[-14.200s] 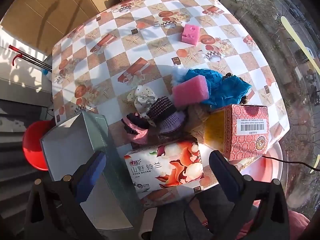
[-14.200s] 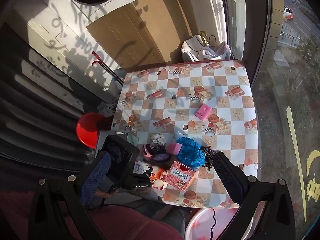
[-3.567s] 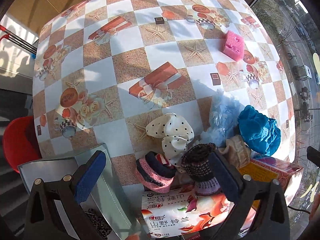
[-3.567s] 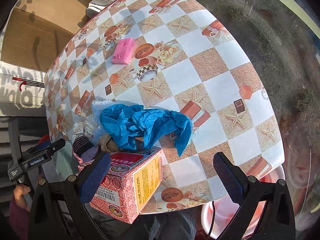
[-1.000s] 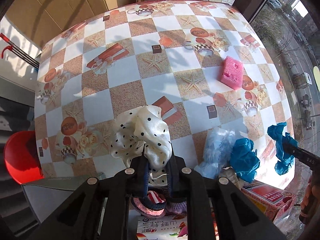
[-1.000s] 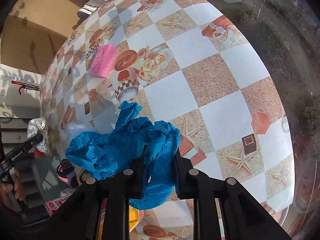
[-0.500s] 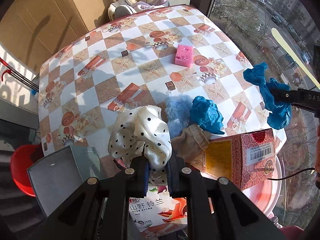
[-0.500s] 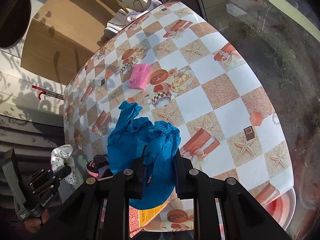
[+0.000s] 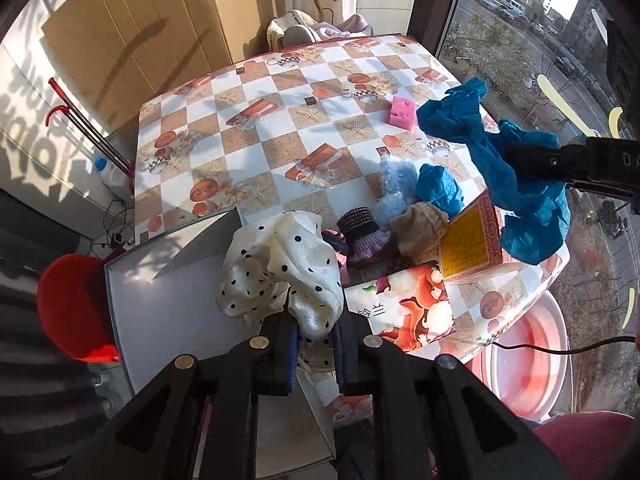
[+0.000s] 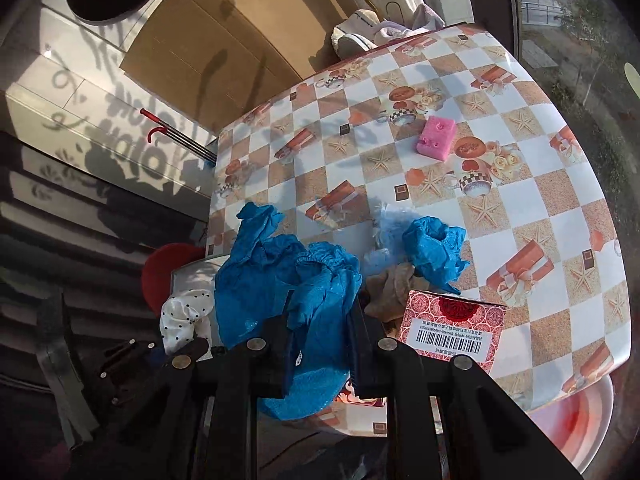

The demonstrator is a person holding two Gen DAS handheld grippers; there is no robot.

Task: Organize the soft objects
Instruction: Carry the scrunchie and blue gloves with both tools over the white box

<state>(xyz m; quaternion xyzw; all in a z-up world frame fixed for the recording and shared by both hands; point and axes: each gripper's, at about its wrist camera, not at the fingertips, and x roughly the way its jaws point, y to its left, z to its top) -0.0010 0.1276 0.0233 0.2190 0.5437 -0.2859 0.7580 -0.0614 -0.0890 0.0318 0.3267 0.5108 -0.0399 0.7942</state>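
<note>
My left gripper (image 9: 314, 334) is shut on a cream cloth with black dots (image 9: 282, 268), held over the open grey box (image 9: 160, 280) at the table's near left edge. My right gripper (image 10: 320, 344) is shut on a blue crinkly cloth (image 10: 280, 276); in the left wrist view the blue cloth (image 9: 516, 176) hangs in the air to the right. On the table lie another blue cloth (image 10: 434, 250), a pale blue fluffy thing (image 9: 394, 192), a tan sock (image 9: 418, 226), a dark knit piece (image 9: 358, 226) and a pink sponge (image 10: 436, 138).
A red patterned carton (image 10: 452, 330) and a flowered tissue pack (image 9: 408, 308) stand at the near table edge. A red stool (image 9: 68, 312) stands left of the box, a pink basin (image 9: 524, 352) below right. Cardboard (image 9: 132, 40) leans behind the table.
Both grippers have pulled back and risen with their cloths. The dotted cloth is now over the grey box. The blue cloth has moved nearer the left gripper.
</note>
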